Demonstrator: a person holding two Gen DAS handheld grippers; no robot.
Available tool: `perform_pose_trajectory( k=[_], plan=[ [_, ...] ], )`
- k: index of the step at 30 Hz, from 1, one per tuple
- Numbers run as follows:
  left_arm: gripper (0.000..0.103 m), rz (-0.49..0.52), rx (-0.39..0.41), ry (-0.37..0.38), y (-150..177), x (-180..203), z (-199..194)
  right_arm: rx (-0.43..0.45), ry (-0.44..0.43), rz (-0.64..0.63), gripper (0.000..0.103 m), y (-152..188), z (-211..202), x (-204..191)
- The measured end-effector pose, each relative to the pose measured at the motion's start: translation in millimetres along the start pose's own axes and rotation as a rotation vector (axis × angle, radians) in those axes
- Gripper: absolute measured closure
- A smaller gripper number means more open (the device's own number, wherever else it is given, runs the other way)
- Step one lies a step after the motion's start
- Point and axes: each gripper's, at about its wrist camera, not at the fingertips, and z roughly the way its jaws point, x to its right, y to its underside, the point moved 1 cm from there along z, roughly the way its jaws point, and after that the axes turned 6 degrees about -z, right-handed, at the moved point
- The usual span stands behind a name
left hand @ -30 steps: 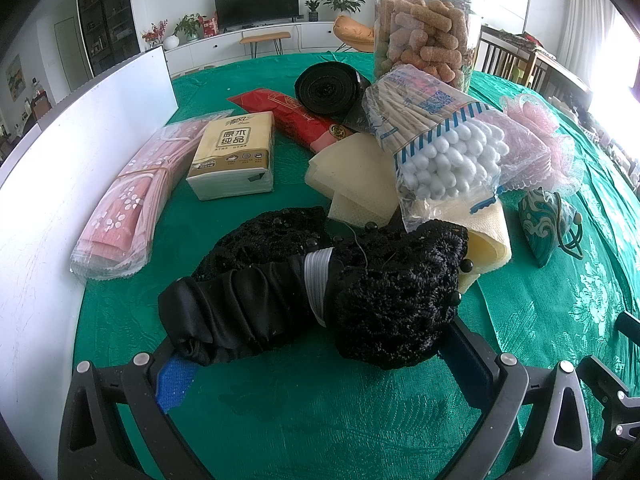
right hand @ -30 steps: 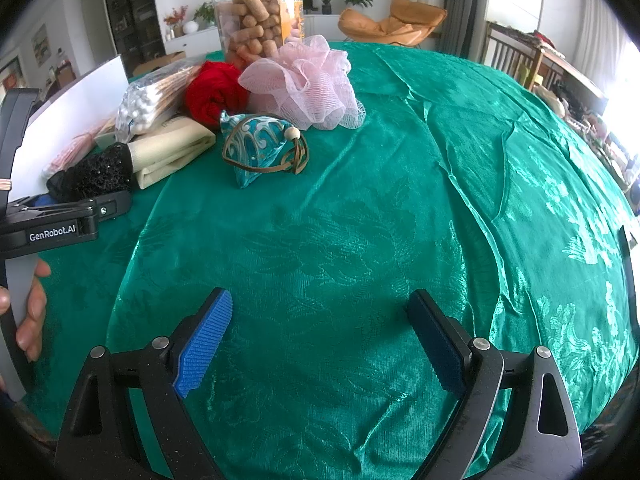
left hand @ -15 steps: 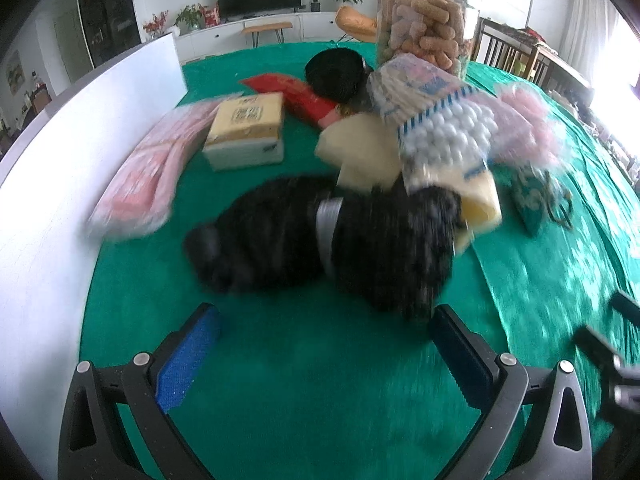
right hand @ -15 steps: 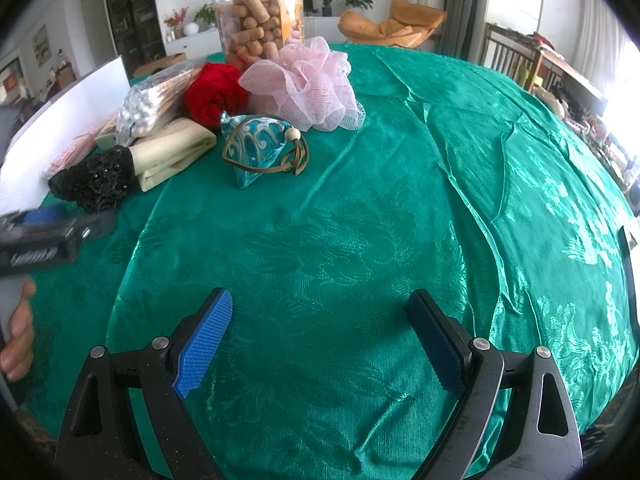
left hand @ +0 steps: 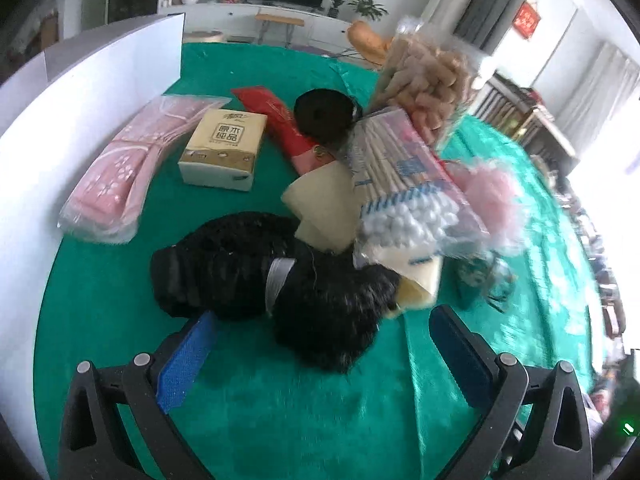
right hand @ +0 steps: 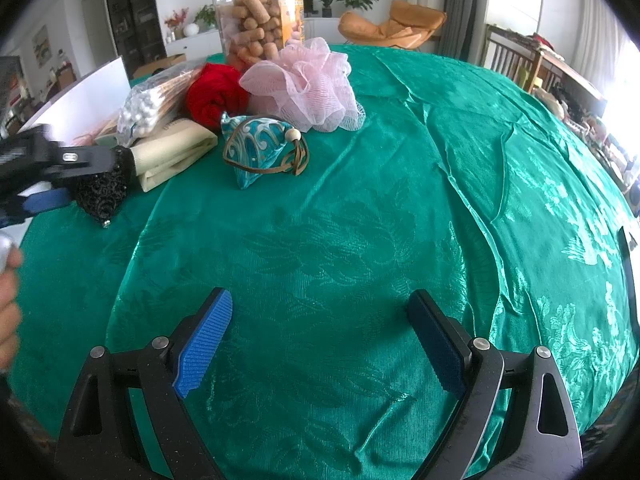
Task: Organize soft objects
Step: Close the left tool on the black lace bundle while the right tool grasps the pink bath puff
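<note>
A black lace and satin hair bundle [left hand: 276, 276] lies on the green cloth just beyond my left gripper [left hand: 320, 340], which is open; its near edge reaches between the fingertips. The bundle also shows in the right wrist view [right hand: 102, 194]. Behind it lie a cream folded cloth [left hand: 324, 204], a bag of cotton swabs [left hand: 404, 196], a pink mesh pouf [right hand: 304, 84], a red cloth [right hand: 216, 92] and a teal pouch [right hand: 260, 152]. My right gripper [right hand: 320, 332] is open and empty over bare cloth.
A tissue pack [left hand: 224, 148], a pink packet [left hand: 120, 176], a red packet [left hand: 276, 112], a black roll [left hand: 324, 112] and a jar of cork-like pieces [right hand: 260, 16] stand further back. A white board [left hand: 60, 92] lines the left side.
My left gripper pulled back from the black bundle, then moved forward and tilted; the bundle's edge again lies between its fingers. My right gripper has stayed still.
</note>
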Motion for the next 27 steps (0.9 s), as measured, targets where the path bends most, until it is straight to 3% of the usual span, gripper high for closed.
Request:
perform_pose_trajectory(
  k=[5,15,19,24,27],
  plan=[
    [0.0,-0.014,0.0,-0.077,-3.6,-8.2,12.3,0.001,0.0,0.0,0.011,-0.1,-0.4,-0.1],
    [0.0,0.015,-0.003,-0.193,-2.2,-63.1,-18.5,0.001,0.001,-0.001,0.011,-0.3,-0.1,0.1],
    [0.0,0.027,0.02,-0.194,1.4,-67.6,-36.5,0.001,0.001,0.001,0.011,0.1,-0.1,0.0],
    [0.0,-0.009,0.029,-0.097,0.7,-65.5,-46.8,0.002,0.002,0.0,0.011,-1.1,0.2,-0.1],
    [0.0,0.007,0.03,-0.089,-8.4,-49.3,-36.8,0.002,0.002,0.0,0.011,-0.2,0.0,-0.2]
  ],
)
